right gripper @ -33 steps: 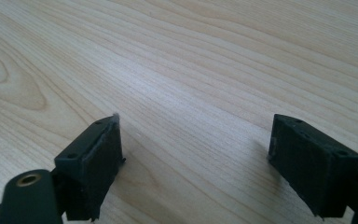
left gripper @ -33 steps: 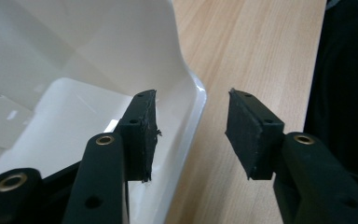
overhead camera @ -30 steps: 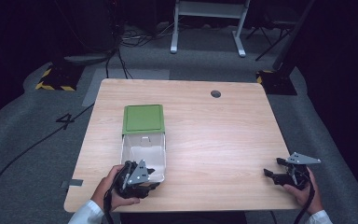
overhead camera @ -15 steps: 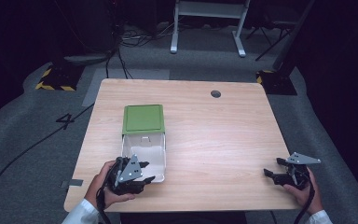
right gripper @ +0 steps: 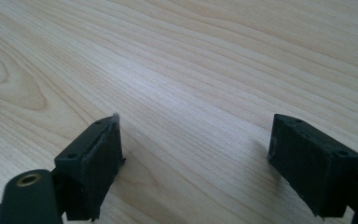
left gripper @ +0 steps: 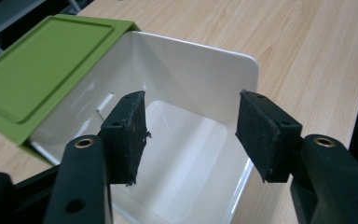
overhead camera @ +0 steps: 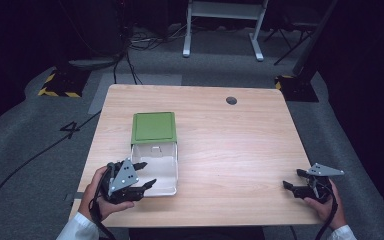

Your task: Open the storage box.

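Note:
A white box (overhead camera: 156, 170) lies open on the wooden table (overhead camera: 230, 150), its green lid (overhead camera: 153, 126) folded back flat on the far side. The box's inside (left gripper: 182, 154) looks empty. My left gripper (overhead camera: 145, 175) is open at the box's near left corner, its jaws over the rim and nothing between them. In the left gripper view the left gripper (left gripper: 191, 126) looks down into the white box. My right gripper (overhead camera: 292, 181) rests open near the table's front right corner, pointing left. The right gripper (right gripper: 193, 154) has bare wood between its jaws.
A small round grommet hole (overhead camera: 231, 100) sits near the table's far edge. Cables (overhead camera: 130, 55) and a white stand base (overhead camera: 222, 30) lie on the grey floor beyond the table. A yellow-black striped block (overhead camera: 60, 85) is on the floor at the far left.
My left gripper has shifted left and toward me, from over the box's front to its near left corner. The right gripper has stayed put.

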{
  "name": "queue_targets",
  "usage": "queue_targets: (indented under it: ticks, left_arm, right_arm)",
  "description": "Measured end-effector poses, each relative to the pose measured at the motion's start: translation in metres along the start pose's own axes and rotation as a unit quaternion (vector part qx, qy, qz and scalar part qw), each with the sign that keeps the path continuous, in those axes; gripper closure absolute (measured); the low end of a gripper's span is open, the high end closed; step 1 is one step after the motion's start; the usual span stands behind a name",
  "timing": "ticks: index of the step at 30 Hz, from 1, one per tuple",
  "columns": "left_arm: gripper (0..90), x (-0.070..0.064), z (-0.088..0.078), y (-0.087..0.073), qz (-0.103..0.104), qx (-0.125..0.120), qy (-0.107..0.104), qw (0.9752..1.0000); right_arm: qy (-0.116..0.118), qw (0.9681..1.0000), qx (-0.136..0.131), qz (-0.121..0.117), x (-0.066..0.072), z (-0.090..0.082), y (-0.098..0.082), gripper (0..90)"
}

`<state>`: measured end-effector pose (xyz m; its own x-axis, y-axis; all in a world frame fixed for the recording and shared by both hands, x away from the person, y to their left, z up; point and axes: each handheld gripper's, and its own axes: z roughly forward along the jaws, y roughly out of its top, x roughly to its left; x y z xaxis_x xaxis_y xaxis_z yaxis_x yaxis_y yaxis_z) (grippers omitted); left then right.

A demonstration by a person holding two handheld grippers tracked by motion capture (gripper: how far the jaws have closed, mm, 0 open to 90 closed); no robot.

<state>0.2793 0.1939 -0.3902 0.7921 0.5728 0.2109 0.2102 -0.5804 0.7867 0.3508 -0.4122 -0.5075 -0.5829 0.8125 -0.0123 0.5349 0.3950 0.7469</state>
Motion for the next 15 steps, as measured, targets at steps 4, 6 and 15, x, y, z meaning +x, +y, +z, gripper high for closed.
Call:
queue_targets:
  ticks: [4, 6, 15]
  left_arm:
    - [38.2, 0.007, -0.008, -0.003, -0.011, -0.004, 0.02, 0.9997]
    - [36.5, 0.011, -0.011, -0.004, -0.017, -0.006, 0.03, 0.9994]
    - [25.5, 0.022, -0.02, -0.013, -0.045, -0.007, 0.074, 0.9962]
  right_arm:
    - [0.0, 1.0, 0.0, 0.0, 0.0, 0.0, 0.0, 17.5]
    - [0.0, 1.0, 0.0, 0.0, 0.0, 0.0, 0.0, 17.5]
    - [0.0, 1.0, 0.0, 0.0, 0.0, 0.0, 0.0, 17.5]
